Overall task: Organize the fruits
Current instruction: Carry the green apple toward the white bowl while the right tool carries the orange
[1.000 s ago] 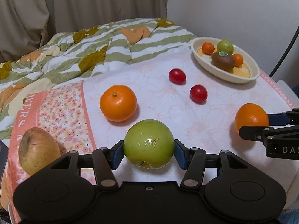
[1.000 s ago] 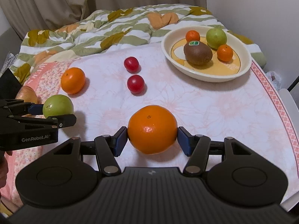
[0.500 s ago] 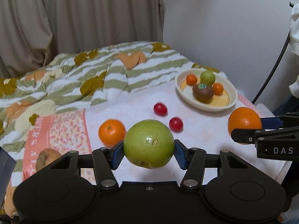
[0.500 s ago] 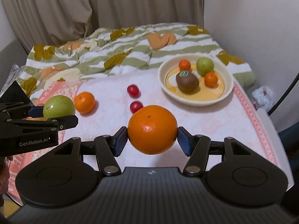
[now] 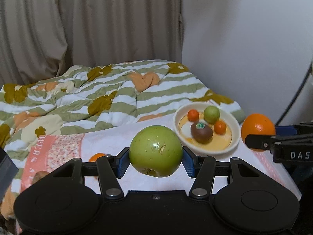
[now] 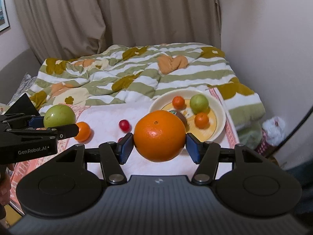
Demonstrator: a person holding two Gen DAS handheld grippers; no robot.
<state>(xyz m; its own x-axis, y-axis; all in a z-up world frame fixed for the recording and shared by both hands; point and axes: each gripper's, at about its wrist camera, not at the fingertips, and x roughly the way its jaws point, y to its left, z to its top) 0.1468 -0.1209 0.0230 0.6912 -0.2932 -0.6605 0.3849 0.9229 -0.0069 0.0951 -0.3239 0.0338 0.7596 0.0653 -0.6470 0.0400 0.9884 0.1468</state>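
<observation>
From the left wrist, the left gripper [image 5: 156, 156] clamps a green apple [image 5: 156, 151] between its blue pads, held clear above the pink cloth [image 5: 109, 137]. At two o'clock from the apple sits the bowl [image 5: 235, 129], holding a kiwi [image 5: 201, 131], a small green fruit [image 5: 211, 114] and two small oranges. At three o'clock the right gripper [image 5: 260, 137] carries a big orange [image 5: 258, 126].

From the right wrist, the right gripper [image 6: 160, 144] grips the big orange [image 6: 160, 136], its pads pressed on both sides. The bowl [image 6: 222, 117] lies at one o'clock behind it. At nine o'clock the left gripper [image 6: 58, 124] holds the green apple [image 6: 59, 115]; another orange [image 6: 83, 131] and a red fruit [image 6: 124, 125] rest on the cloth between.
</observation>
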